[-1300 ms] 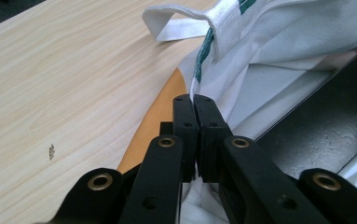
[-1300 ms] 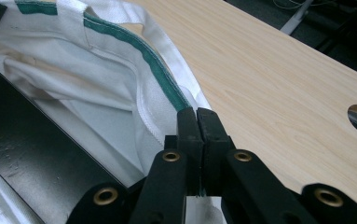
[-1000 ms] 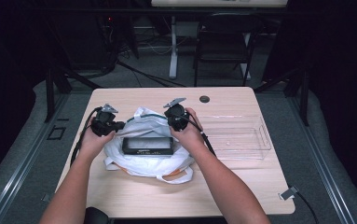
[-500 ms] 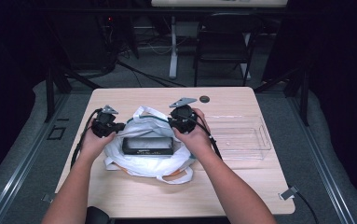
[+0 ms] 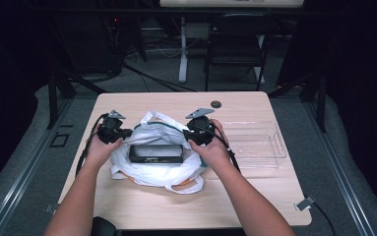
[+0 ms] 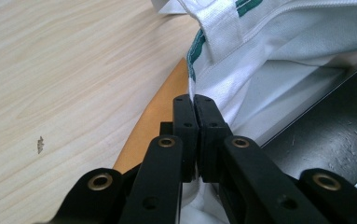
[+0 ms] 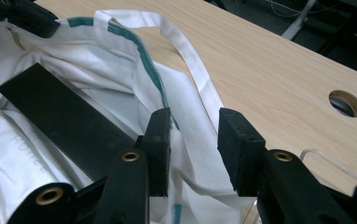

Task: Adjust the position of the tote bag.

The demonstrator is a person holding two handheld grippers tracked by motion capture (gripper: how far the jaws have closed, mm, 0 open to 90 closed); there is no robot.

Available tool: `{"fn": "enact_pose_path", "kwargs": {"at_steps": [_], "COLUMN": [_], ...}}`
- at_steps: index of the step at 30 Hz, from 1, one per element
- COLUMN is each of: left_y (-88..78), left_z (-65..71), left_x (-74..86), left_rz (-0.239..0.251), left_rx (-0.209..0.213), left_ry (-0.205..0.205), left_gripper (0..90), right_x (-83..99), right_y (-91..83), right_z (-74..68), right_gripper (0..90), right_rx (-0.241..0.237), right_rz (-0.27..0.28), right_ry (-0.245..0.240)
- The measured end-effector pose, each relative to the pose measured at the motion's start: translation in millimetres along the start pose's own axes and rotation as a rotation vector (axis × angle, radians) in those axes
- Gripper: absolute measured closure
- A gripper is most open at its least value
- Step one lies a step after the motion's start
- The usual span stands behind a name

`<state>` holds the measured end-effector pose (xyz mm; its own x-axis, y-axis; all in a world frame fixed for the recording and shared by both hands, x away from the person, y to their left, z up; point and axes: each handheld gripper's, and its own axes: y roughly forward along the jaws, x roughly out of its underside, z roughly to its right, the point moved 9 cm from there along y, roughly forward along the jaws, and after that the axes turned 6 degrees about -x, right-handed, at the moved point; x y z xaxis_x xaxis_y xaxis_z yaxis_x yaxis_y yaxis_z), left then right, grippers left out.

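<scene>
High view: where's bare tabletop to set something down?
Free: the near strip of the table between the forearms and below the white bag; the far strip around the round cable hole. Crowded: the middle, with bag, black box and both grippers; the clear tray fills the right.

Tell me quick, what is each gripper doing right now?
Left gripper: shut on the white bag at its rim.
Right gripper: open, jaws have just been opening, bag fabric between them but not pinched.
</scene>
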<state>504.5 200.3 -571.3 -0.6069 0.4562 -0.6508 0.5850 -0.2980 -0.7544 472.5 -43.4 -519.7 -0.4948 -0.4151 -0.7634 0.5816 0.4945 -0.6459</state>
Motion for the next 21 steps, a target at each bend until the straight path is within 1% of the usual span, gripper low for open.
{"fn": "enact_pose_path", "kwargs": {"at_steps": [5, 9, 11, 15, 18, 21], "left_y": [1.9, 2.6, 3.2, 4.4, 5.7, 6.8], "left_z": [-1.3, -2.3, -2.4, -1.8, -1.6, -1.9], "left_x": [-0.5, -0.9, -1.6, -1.9, -2.7, -2.9], "left_rz": [-0.001, -0.010, -0.010, -0.020, -0.023, -0.025], "left_rx": [0.005, -0.002, -0.002, -0.007, -0.009, -0.005], "left_ry": [-0.006, 0.003, -0.001, 0.004, 0.007, 0.007], "left_gripper": [88.7, 88.8, 88.7, 88.7, 88.7, 88.7], "right_x": [4.5, 6.1, 7.0, 10.0, 12.1, 13.8], "right_y": [5.1, 11.0, 13.5, 17.2, 21.5, 26.1], "right_z": [3.2, 1.9, 1.4, 1.8, 3.4, 4.4], "right_gripper": [63.9, 63.4, 63.5, 63.6, 64.9, 69.0], "right_rx": [-0.012, -0.022, -0.023, -0.024, -0.021, -0.013], "right_rz": [-0.005, -0.015, -0.022, -0.045, -0.057, -0.066], "right_ry": [0.019, 0.015, 0.009, 0.007, 0.009, 0.011]}}
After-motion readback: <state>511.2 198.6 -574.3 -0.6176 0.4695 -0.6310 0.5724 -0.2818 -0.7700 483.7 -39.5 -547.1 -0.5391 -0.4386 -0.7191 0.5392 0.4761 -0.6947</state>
